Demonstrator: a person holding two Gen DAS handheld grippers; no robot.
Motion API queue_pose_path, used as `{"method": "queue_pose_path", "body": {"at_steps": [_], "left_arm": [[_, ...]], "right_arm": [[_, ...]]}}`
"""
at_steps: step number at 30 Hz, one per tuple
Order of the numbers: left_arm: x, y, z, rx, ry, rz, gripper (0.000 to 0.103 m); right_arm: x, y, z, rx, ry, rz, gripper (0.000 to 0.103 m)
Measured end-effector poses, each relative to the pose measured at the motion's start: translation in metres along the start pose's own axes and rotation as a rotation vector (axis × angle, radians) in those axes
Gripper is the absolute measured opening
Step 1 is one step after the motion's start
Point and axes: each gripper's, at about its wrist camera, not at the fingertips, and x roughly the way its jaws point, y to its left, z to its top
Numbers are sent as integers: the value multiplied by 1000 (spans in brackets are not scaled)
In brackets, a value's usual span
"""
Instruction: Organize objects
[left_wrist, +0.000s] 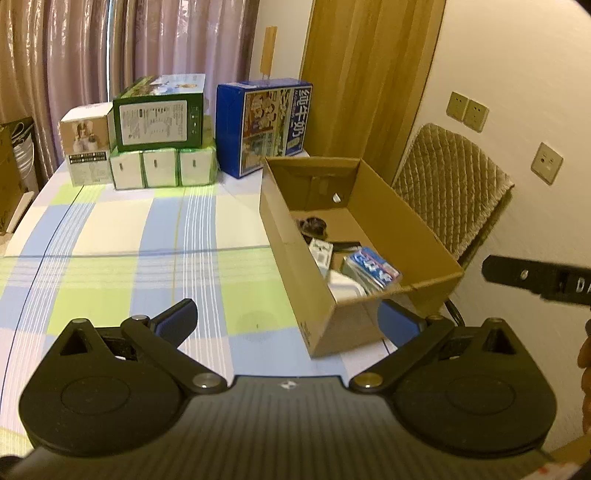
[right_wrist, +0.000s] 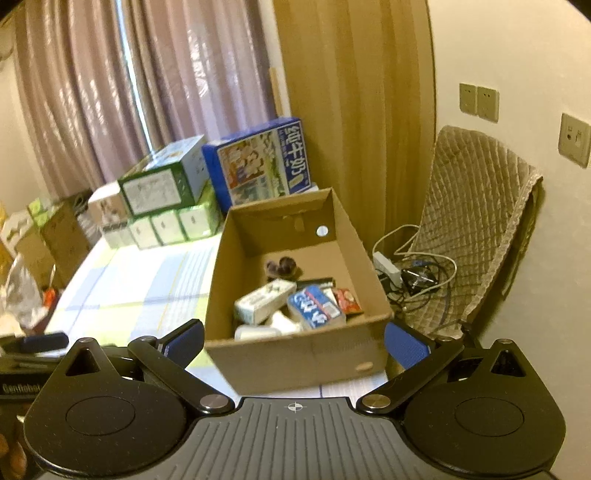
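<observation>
An open cardboard box (left_wrist: 295, 258) (right_wrist: 295, 354) stands at the right edge of the checked table (left_wrist: 129, 258). Inside lie a blue and white packet (left_wrist: 373, 267) (right_wrist: 314, 304), a white carton (right_wrist: 264, 301), a red packet (right_wrist: 347, 301), a dark round item (right_wrist: 280, 267) and a white thing (left_wrist: 343, 286). My left gripper (left_wrist: 288, 321) is open over the table beside the box's near corner, holding nothing. My right gripper (right_wrist: 295, 343) is open, its fingers spread wider than the box's near wall, empty. The other gripper's black body (left_wrist: 539, 278) shows at right.
Stacked cartons stand at the table's far end: a green box (left_wrist: 159, 116), white packs (left_wrist: 162, 168), a blue milk carton (left_wrist: 264, 125). A quilted chair (right_wrist: 476, 221) with a power strip (right_wrist: 388, 266) and cables sits right of the box. Curtains hang behind.
</observation>
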Motion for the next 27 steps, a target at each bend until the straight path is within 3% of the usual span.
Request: {"method": "queue_pose_path", "body": {"at_steps": [19, 27], "left_arm": [[-45, 10, -30, -22, -5, 83, 102], [-45, 7, -46, -21, 23, 68, 102]], "right_arm": [[-26, 17, -40, -44, 47, -22, 101], [-25, 19, -49, -54, 61, -31, 101]]}}
